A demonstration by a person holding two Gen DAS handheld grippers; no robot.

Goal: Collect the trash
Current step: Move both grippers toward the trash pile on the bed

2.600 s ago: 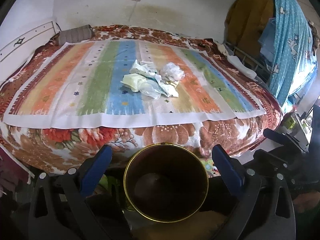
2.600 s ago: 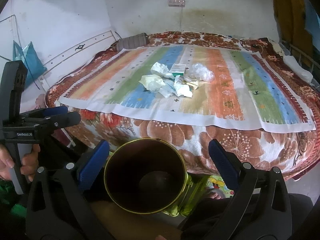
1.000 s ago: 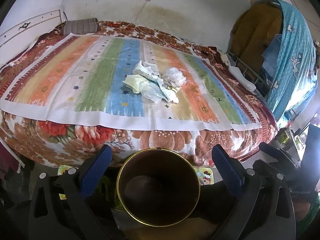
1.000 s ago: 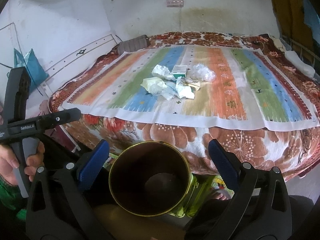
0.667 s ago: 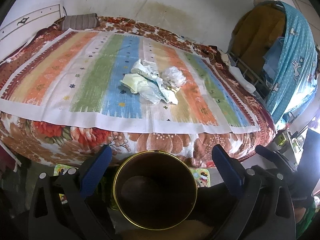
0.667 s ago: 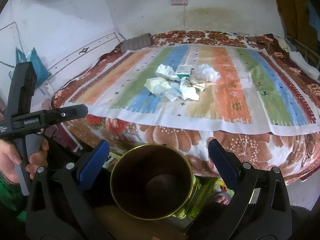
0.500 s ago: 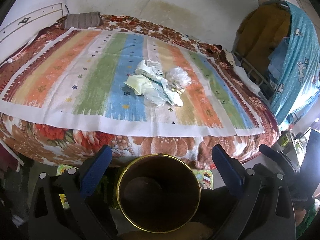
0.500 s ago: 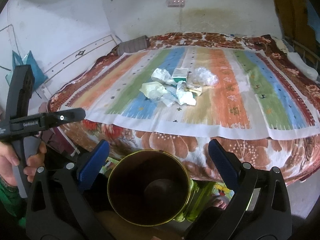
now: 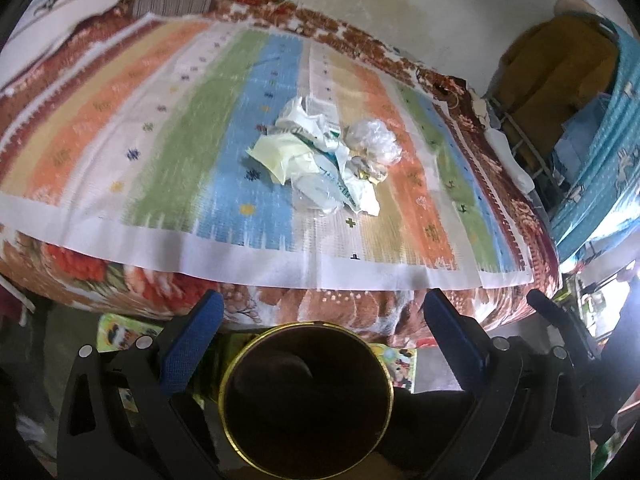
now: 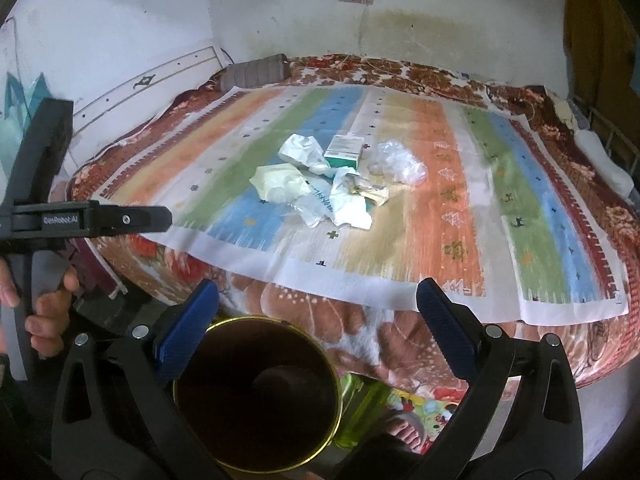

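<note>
Striped, many-coloured cloth (image 10: 440, 184) covers a bed with a floral blanket (image 9: 120, 280) against a white wall. Both tools hang off the bed's near edge: the left gripper (image 9: 320, 320) and right gripper (image 10: 318, 312) each stand released, blue fingers wide apart, nothing between them. Just below them sits a dark, gold-rimmed bin (image 10: 256, 396). Well beyond, at the middle of the cloth, lies the trash pile (image 10: 328, 176): crumpled papers, wrappers, a small green box (image 10: 344, 150) and a clear plastic wad (image 10: 396, 162).
</note>
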